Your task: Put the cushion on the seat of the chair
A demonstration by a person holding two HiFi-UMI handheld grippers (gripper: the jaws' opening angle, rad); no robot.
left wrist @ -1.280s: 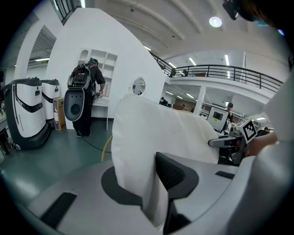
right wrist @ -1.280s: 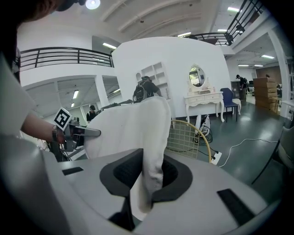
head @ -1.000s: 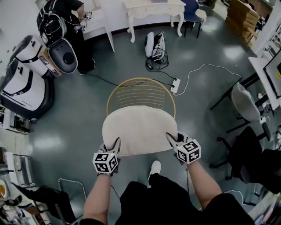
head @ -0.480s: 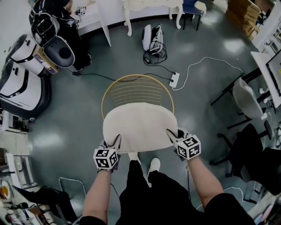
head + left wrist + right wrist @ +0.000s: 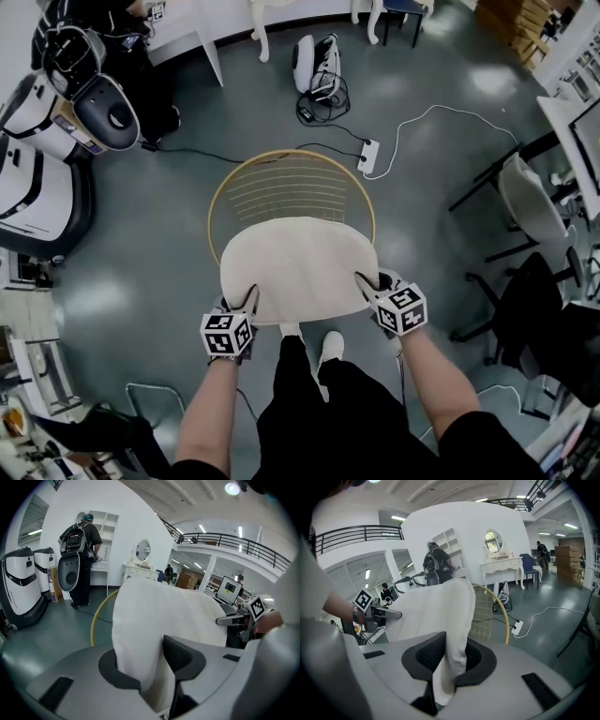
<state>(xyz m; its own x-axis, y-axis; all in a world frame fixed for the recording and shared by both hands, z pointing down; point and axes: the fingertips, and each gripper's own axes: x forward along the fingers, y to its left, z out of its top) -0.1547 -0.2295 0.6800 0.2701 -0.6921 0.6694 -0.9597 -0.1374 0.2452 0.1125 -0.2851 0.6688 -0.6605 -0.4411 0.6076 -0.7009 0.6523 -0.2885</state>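
A cream oval cushion (image 5: 298, 267) hangs flat over the chair (image 5: 281, 192), a gold ring with a wire grid, and hides the near half of it. My left gripper (image 5: 239, 302) holds the cushion's near left edge. Its jaws have just been opening, and in the left gripper view the cushion (image 5: 154, 616) still fills the gap between the left gripper's (image 5: 145, 667) pads. My right gripper (image 5: 368, 284) is shut on the near right edge; in the right gripper view the cushion (image 5: 431, 611) is pinched thin in that gripper (image 5: 450, 660). The chair's rim (image 5: 505, 613) shows beyond.
A power strip (image 5: 368, 157) with a white cable lies on the floor behind the chair, a white device (image 5: 314, 66) further back. Black office chairs (image 5: 525, 319) stand at the right, large white machines (image 5: 37, 178) at the left. My shoes (image 5: 328, 352) are just below the cushion.
Both grippers have sunk with the cushion, which now lies lower over the chair's ring. The view has tilted further down, so the floor items sit higher in the picture.
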